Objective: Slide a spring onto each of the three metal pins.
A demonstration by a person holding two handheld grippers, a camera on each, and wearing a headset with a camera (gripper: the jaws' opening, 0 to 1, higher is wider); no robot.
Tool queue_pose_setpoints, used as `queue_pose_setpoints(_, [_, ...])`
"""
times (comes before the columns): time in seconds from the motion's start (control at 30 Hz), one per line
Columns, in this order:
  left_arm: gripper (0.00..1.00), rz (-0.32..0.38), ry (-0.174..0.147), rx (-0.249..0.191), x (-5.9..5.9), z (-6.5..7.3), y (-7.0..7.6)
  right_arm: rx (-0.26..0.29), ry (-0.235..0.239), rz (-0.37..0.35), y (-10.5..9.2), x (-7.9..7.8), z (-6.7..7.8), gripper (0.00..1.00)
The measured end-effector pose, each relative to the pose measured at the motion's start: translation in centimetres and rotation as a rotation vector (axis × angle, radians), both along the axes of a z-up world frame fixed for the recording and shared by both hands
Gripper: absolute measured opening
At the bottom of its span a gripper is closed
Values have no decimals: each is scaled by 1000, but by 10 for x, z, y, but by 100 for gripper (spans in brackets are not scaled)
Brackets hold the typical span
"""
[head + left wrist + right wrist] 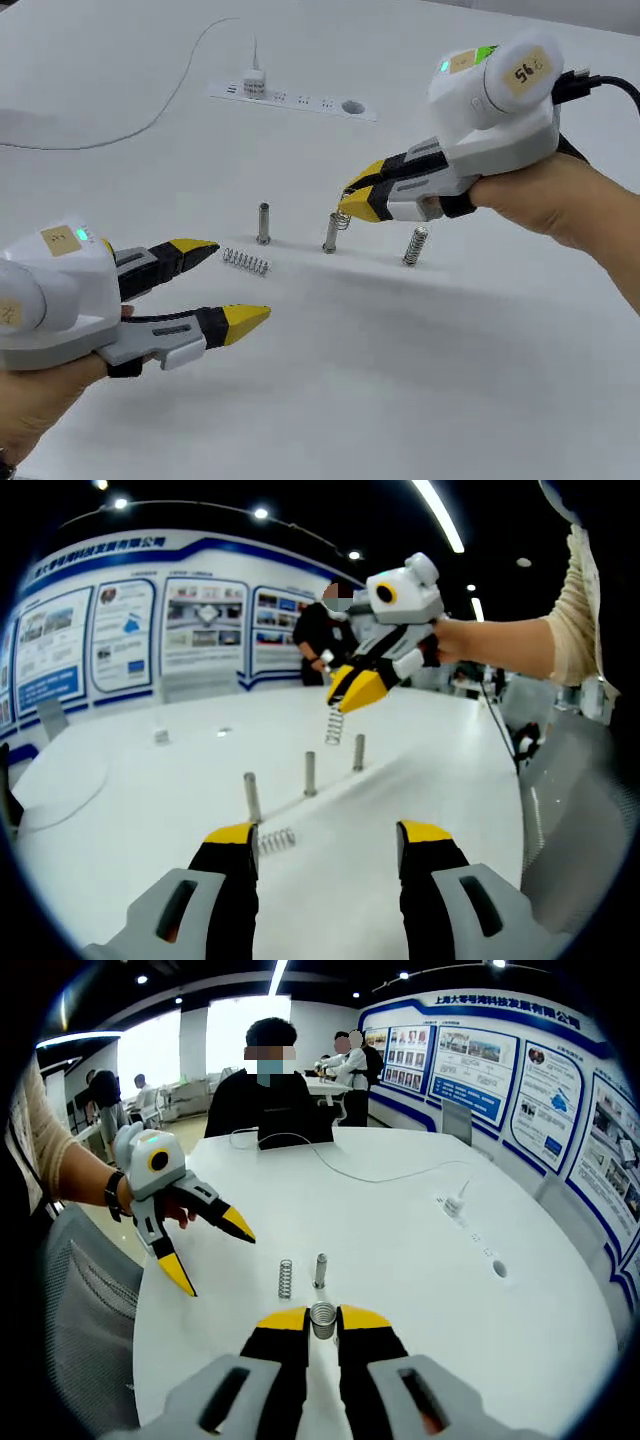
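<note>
Spring [343,219] pinched in right claw [345,205] at middle pin [330,234]

Right claw sits at upper right of head view, jaws nearly closed on the spring's upper end. Spring hangs down w/ its lower end right at the middle pin's top. Can't tell whether it's over the tip or just beside it. In right gripper view the coil shows end-on btwn the two yellow tips.

Three pins stand in a row on the white surface [450,380]. Left pin [263,223] is bare & upright. Middle pin is bare along its shaft. Right pin [420,234] already carries a fitted spring [412,253] & leans a bit.

Loose spring [246,261] lies flat on the surface, just in front of the left pin, not touching it.

Left claw [241,280] is low at the left of head view, jaws spread wide, holding nothing. Its tips point toward the loose spring, near but apart. In left gripper view the loose spring lies btwn that claw's own two tips, closer to the left-hand one, w/ the pins beyond & the right claw above them.

Further back on the surface: power strip [295,99] w/ a white plug [254,80] in it. Right gripper view shows a person [270,1110] in a dark top at the far edge & poster boards [560,1090] on the wall.
</note>
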State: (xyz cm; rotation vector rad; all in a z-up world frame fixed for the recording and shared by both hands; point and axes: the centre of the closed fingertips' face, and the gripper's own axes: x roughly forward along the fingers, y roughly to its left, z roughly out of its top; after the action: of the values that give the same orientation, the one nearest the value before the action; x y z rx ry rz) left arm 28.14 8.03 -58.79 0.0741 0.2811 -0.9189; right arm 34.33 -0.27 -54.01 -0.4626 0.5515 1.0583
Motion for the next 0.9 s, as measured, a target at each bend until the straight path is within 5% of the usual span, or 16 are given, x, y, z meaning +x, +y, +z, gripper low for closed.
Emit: queue_pose_setpoints(0.9, [56,13,15,1,1,-4,5,0,37,-55,2,24,-19,11])
